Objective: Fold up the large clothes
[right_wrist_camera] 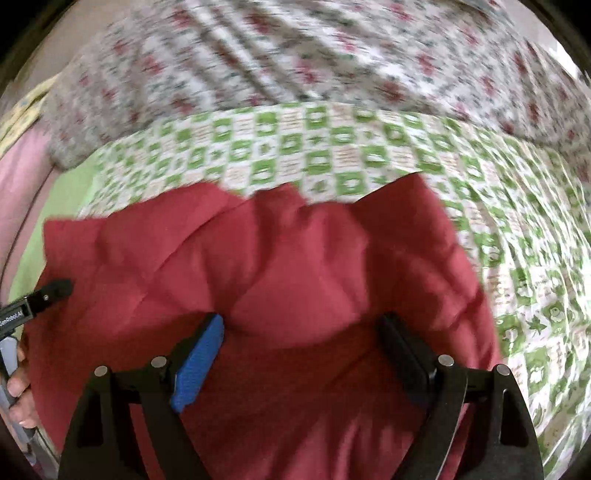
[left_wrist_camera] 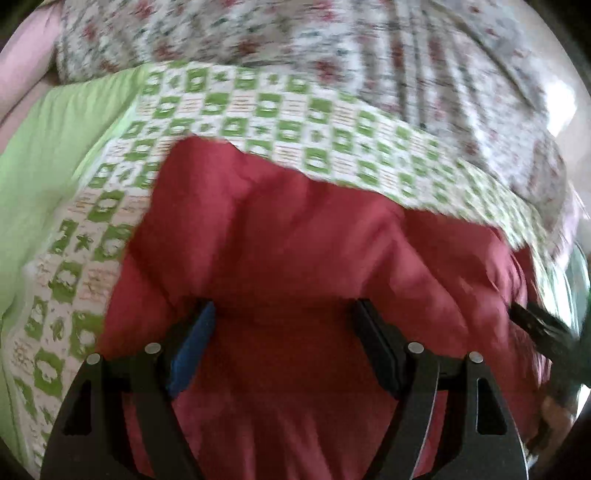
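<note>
Both pairs of jaws stood wide apart with nothing pinched between them. Those of the left gripper (left_wrist_camera: pixel 284 308) hung over the crumpled dark-red fabric garment (left_wrist_camera: pixel 295 240), one finger faced with a blue pad (left_wrist_camera: pixel 192 350), the other black. Whether the tips touched the cloth could not be told. The right gripper (right_wrist_camera: pixel 303 321) hung the same way above the same red garment (right_wrist_camera: pixel 277 258), its own blue pad (right_wrist_camera: pixel 197 362) on the left finger.

That garment lay rumpled in soft folds on a white bedsheet printed with green squares (left_wrist_camera: pixel 295 110), which spread out beyond its far edge and to both sides. Farther back sat a bunched white cloth with small red flowers (left_wrist_camera: pixel 258 33), resting on the checked sheet. A plain light-green cloth (left_wrist_camera: pixel 48 155) lay at the left, beside the checked print.

At the left edge of the right wrist view, the tip of the left gripper (right_wrist_camera: pixel 51 290) reached over the garment's left edge, with the person's hand (right_wrist_camera: pixel 20 395) below it gripping the handle. Both views were smeared by motion blur.
</note>
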### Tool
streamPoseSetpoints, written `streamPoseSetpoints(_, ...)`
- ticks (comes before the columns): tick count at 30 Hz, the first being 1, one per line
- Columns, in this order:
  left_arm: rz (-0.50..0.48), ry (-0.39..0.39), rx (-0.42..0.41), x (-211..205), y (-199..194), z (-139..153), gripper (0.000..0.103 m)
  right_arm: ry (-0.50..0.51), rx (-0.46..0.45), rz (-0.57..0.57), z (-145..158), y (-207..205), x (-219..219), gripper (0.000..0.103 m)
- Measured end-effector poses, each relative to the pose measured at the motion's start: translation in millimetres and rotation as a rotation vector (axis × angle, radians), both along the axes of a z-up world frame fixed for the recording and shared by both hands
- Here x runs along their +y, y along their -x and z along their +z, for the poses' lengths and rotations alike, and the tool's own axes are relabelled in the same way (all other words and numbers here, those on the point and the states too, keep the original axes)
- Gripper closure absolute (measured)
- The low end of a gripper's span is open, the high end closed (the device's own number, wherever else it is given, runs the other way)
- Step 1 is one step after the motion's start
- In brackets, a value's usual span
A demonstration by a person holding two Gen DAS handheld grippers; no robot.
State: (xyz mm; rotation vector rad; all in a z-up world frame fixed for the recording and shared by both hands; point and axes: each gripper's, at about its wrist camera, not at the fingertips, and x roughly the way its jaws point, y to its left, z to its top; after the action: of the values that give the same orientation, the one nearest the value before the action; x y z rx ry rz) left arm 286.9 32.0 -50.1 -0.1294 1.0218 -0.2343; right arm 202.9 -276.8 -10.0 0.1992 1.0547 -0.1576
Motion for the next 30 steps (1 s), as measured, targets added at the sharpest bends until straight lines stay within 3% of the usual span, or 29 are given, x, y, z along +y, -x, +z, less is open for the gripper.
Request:
streamPoseSetpoints(4,0.097,0.033,0.069,17.2,-28.8,-14.8,0.026,-0.106,-0.012,-0.091,-9.3,-1.5,-29.8,0.016)
streamPoseSetpoints(7,0.128,0.057,0.109,22.5,-37.6,-21.8,0.026,-0.131,-0.025,-0.123,-11.9,0.6,-37.1,0.016)
streamPoseSetpoints(13,0.116,0.066,0.078,24.7,-22.1,-5.7,0.026,-0.181,-0.028,-0.149,-19.5,1.0,-47.2,0.016)
streamPoseSetpoints(23,-0.039,0.14,-0.035,21.7,89.1,44.5,0.026,-0.188,-0.024,-0.158,-21.2,3.5,-46.9,0.016)
streamPoseSetpoints(27,-0.099,0.089,-0.054,7.4,123.0,49.9,0.026,-0.199,-0.048,-0.155,-11.1,8.0,-46.7,0.016)
streamPoseSetpoints(30,-0.122,0.064,-0.073,0.3,140.5,53.4,0.026,-0.199,-0.085,-0.143,19.0,28.6,-38.3,0.014)
